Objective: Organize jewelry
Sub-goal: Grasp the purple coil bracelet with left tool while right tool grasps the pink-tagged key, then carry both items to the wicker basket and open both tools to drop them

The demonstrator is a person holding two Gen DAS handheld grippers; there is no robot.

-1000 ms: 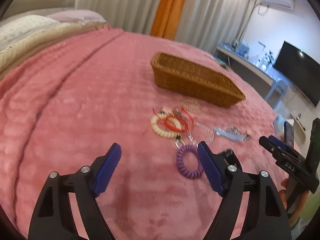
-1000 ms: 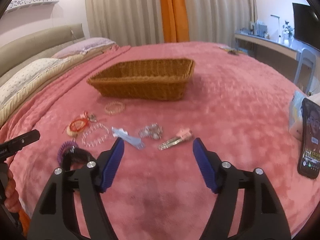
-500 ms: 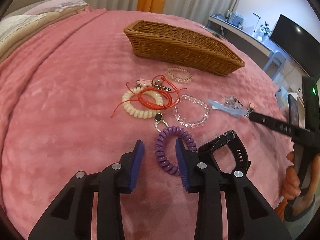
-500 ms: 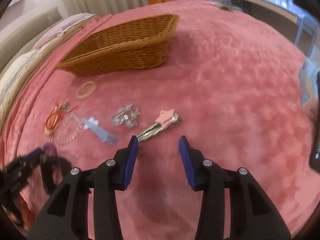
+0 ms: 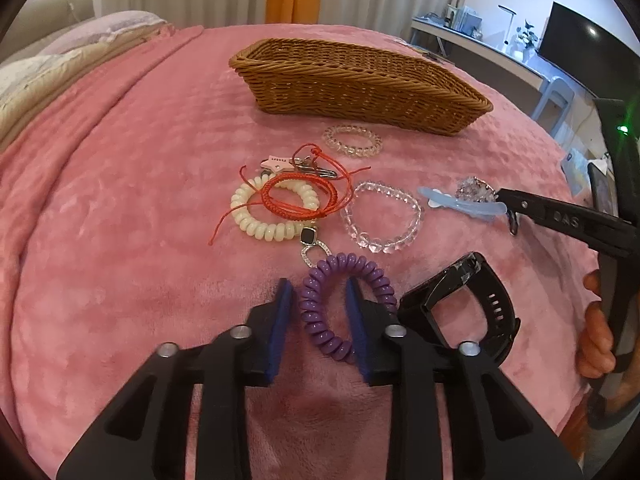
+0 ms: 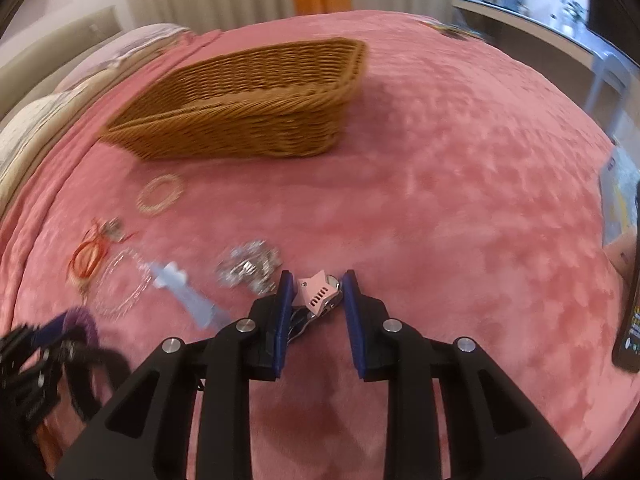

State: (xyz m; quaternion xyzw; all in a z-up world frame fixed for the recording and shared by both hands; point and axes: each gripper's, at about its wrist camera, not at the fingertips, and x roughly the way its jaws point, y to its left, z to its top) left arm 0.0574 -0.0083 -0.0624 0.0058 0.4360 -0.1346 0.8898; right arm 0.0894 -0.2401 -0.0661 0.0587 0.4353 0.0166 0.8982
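Both grippers have dropped down onto the bed and narrowed a lot compared with a second ago, when they were hovering wide open over the pile. So this looks like the double pick starting.

The left gripper now straddles one side of the purple coil bracelet: one finger outside the loop, the other poking through its middle. The jaws are partly closed but there's still a sliver of gap on each side of the coil, so it's not gripped yet. The bracelet is lying flat on the pink bedspread, near the bed's front edge, with the black watch just beside it.

The right gripper has slid up around the pink hair clip, which sits between the pads, touching or nearly touching the left one. Not clamped yet either, I'd say, though the view is blurry.

Everything else is where it was: white coil bracelet with the red cord tangled over it, clear bead bracelet, blue clip. The wicker basket further up the bed looks empty from here, so sorting has barely begun. A final squeeze, then both lift toward the basket, I'd guess.
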